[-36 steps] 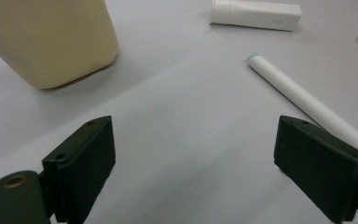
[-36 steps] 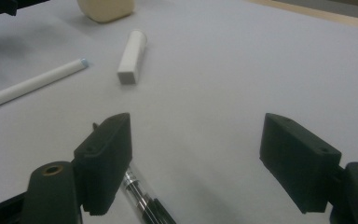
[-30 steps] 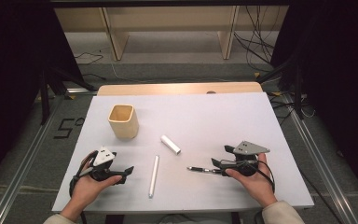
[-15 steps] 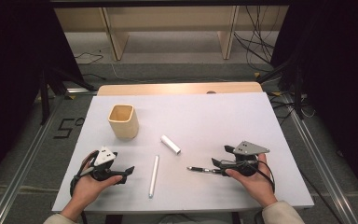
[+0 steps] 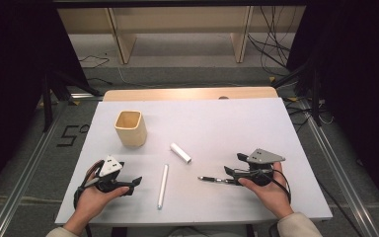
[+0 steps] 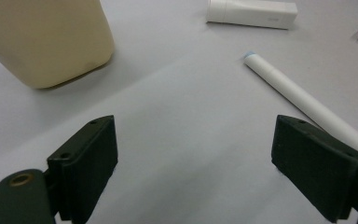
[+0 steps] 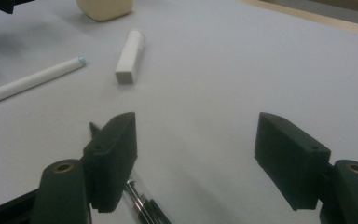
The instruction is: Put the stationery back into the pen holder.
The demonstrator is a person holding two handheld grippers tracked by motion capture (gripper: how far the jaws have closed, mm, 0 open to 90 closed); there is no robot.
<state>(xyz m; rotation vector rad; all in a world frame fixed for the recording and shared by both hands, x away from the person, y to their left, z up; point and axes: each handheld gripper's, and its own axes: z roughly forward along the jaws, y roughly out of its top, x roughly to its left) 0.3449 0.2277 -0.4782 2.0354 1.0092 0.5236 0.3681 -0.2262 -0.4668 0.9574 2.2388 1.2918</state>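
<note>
Two open claws, right claw half-hiding dark pen, tip unseen

A lab: black curtains, floor rails, loose cables.

From above, my white rectangular table top is evenly and fairly brightly lit with no glare, while the left and right edges of the frame fall into near-black and the whole picture is soft and a little grainy. Looking along my left claw, the black jaws at the bottom are blurred, the pale yellow square plastic cup at upper left casts a soft shadow toward the lower right, and the long white paper-wrapped stick is reasonably sharp. Along my right claw the light is dimmer and bluish, the near jaws and the thin dark metal pen at bottom centre are out of focus, and the short white rectangular tube has only a faint shadow.
</note>
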